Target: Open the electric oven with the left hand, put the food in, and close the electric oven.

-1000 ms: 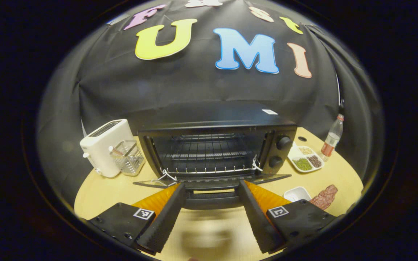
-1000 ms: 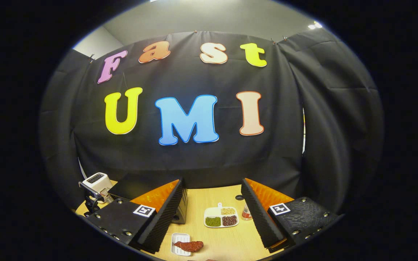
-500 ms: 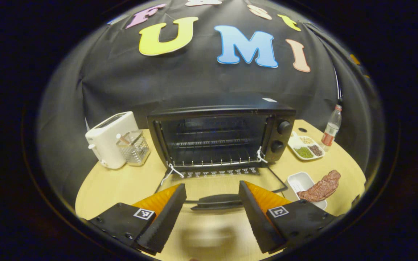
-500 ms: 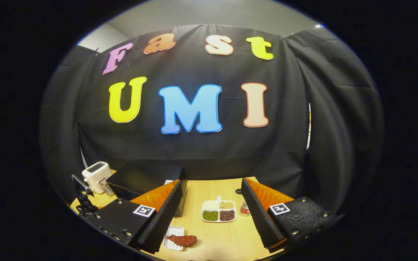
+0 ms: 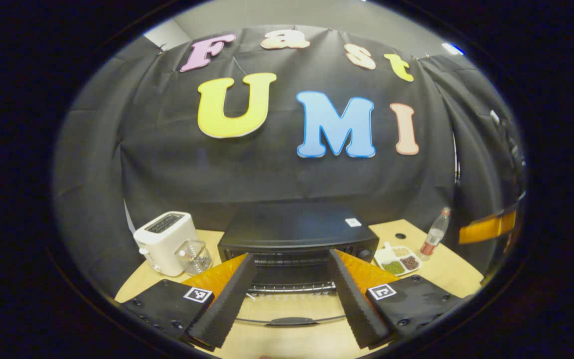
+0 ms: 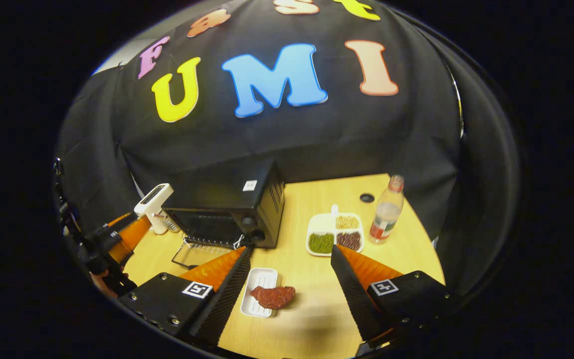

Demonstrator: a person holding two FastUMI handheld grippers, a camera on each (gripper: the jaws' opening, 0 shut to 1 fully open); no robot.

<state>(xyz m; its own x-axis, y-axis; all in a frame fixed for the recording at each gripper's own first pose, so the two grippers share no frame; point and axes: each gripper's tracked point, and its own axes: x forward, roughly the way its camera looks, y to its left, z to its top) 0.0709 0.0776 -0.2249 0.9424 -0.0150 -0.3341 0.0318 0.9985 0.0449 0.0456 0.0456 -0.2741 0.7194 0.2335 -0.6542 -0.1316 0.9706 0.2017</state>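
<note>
Electric oven, door dropped flat; food, a reddish meat slab on its white tray, near-right of it; right gripper empty, spread wide above: descend, straddle meat, pinch gently; left gripper likewise wide, empty.

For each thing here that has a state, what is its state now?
Black electric oven: door folded down, open; wire rack inside bare.
Dark red piece of meat: lying half on the small white tray.
Clear plastic bottle: upright, capped.
Left gripper: open, holding nothing.
Right gripper: open, above the meat.
</note>
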